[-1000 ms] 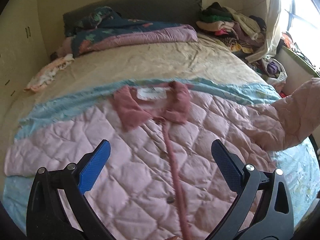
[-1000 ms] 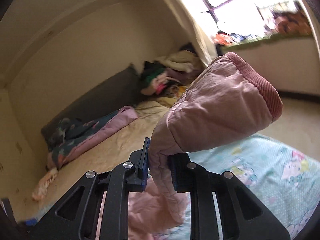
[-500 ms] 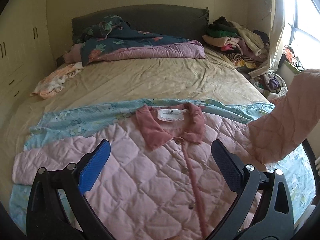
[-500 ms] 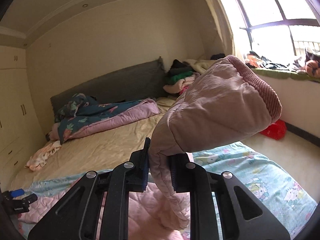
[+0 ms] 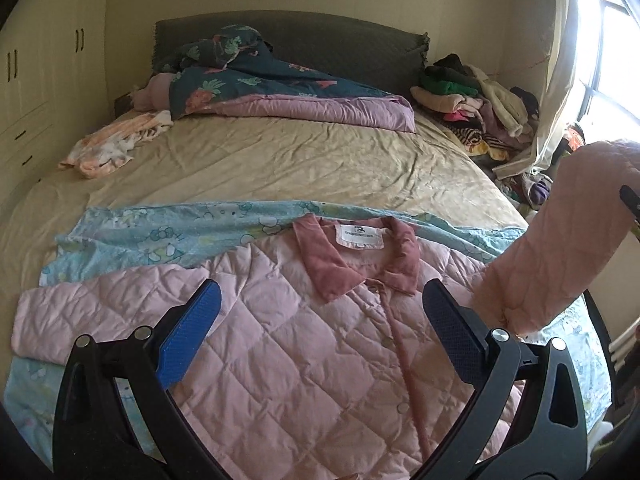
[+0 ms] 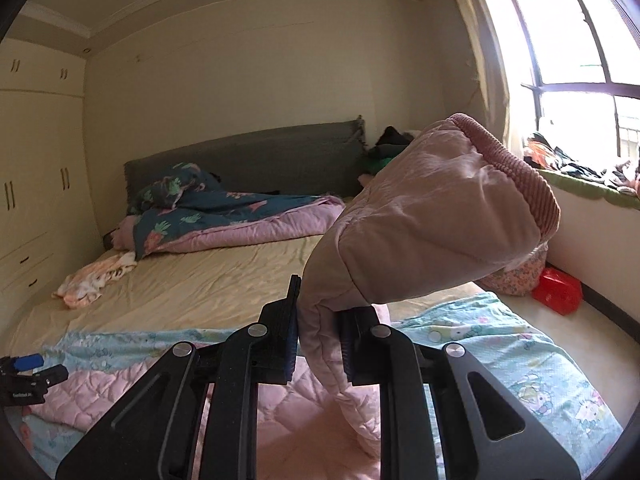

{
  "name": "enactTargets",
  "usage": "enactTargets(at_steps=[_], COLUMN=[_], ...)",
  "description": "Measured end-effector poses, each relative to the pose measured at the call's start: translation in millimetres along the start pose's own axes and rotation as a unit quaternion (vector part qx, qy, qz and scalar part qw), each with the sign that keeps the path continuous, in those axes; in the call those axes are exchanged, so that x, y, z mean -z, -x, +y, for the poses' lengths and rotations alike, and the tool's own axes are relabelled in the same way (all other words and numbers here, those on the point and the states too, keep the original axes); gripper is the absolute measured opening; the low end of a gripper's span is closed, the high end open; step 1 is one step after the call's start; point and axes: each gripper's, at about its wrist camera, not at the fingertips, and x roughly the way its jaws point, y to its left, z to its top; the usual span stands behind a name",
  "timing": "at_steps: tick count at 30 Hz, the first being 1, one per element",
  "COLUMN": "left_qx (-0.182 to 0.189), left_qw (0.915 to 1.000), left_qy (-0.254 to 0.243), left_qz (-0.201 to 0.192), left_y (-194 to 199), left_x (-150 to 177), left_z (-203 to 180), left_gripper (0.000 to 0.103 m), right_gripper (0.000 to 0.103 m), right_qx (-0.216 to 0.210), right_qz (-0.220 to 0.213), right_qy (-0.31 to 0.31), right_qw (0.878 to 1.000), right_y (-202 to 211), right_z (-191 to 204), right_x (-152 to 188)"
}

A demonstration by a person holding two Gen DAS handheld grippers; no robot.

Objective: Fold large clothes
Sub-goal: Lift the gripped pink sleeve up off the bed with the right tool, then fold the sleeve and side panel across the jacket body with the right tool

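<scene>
The pink quilted jacket (image 5: pixel 304 344) lay front-up and buttoned on the blue sheet (image 5: pixel 168 232) at the foot edge of the bed (image 5: pixel 280 168), its body not yet folded. The right gripper (image 6: pixel 320 344) pinched one sleeve (image 6: pixel 432 232), lifted above the bed; folding had barely begun. The left gripper (image 5: pixel 320 332) hung spread and empty. Compared with a second earlier, the sleeve sat higher and the collar (image 5: pixel 356 260) farther off.

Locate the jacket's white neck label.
In the left wrist view, the label sits centre frame inside the dusty-pink collar, just below the blue cartoon sheet.
</scene>
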Motion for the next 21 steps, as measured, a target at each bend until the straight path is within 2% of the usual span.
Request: enactTargets(at_steps=[21], left_qx=[0.034], left_qw=[0.9953], left_qy=[0.090], left_qz=[0.006], left_y=[-11], left_x=[25], left_z=[81], left_gripper=[0.095], right_gripper=[0.016], right_qx=[-0.058], right_qz=[0.034], right_qy=[0.054], right_qw=[0.996], right_y=[-41], right_z=[93], right_x=[34])
